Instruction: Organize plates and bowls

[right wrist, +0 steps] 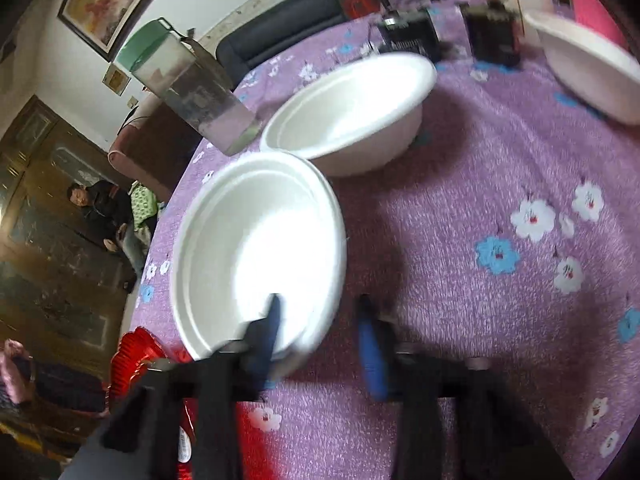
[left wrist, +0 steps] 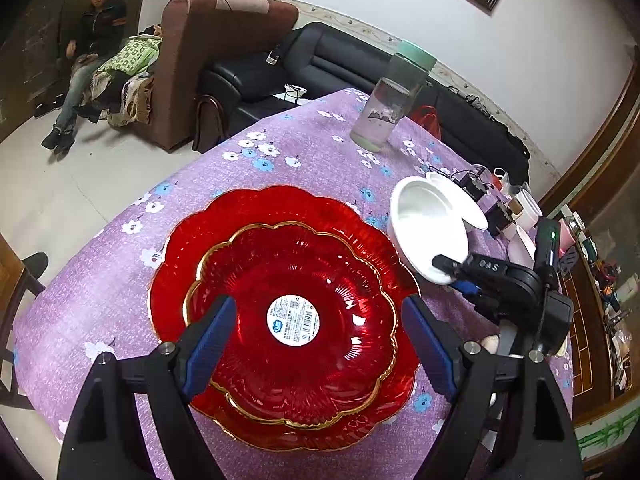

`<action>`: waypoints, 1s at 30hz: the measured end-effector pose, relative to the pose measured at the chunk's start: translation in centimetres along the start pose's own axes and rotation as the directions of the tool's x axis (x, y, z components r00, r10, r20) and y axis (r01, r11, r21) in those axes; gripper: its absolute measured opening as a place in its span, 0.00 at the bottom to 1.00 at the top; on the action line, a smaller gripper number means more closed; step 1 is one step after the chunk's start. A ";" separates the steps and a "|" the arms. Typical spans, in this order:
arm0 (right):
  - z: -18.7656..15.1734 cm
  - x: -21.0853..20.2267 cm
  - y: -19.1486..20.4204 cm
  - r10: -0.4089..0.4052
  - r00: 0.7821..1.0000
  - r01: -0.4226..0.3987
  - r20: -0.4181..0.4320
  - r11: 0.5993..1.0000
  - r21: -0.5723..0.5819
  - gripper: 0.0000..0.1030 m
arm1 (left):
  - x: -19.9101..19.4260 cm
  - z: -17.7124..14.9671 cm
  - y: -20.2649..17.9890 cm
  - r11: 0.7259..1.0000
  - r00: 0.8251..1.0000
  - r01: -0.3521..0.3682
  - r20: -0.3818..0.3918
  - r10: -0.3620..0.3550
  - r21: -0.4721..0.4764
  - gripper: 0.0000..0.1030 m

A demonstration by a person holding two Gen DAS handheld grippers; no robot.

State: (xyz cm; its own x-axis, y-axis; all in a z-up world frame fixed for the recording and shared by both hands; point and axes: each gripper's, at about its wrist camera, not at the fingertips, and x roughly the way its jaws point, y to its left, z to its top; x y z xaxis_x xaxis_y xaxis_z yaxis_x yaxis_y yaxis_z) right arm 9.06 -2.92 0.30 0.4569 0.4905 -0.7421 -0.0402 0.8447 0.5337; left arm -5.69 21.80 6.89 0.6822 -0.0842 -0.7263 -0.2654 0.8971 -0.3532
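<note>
- The right gripper [right wrist: 320,332] straddles the near rim of a white bowl [right wrist: 256,248], one finger inside, jaws still apart. A shallow bite could let it tip.
- The left gripper [left wrist: 316,344] hangs wide open, empty, over the stacked red plates [left wrist: 280,280], beside that bowl.
- Only the right wrist view shows a second white bowl [right wrist: 348,108] behind the first.
</note>
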 end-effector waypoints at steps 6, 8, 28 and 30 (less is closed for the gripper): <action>-0.9 -2.5 -2.2 0.030 1.000 -0.030 0.000 0.999 0.019 0.17 | 0.8 0.1 -1.6 0.999 1.000 0.014 -0.017 -0.014 0.035 0.81; -1.3 -3.6 -2.8 0.025 1.000 -0.025 0.008 1.000 0.008 0.16 | 1.1 0.0 -2.5 0.998 1.000 0.019 -0.025 -0.018 0.053 0.81; -6.4 -13.0 -11.3 -0.083 0.991 0.085 0.102 0.996 -0.020 0.17 | 7.5 -2.2 -16.1 0.949 0.991 0.088 -0.127 -0.052 0.303 0.81; -6.4 -13.0 -11.5 -0.083 0.990 0.086 0.110 0.996 -0.017 0.20 | 8.9 -2.2 -17.0 0.945 0.989 0.090 -0.140 -0.047 0.314 0.81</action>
State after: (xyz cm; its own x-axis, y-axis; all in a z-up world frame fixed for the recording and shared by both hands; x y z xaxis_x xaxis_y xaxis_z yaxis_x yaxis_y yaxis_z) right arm -2.07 -17.62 1.20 0.5539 0.3919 -0.7346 -0.0160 0.8872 0.4612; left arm 3.41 4.87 5.14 0.5918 -0.1863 -0.7842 0.0241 0.9766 -0.2138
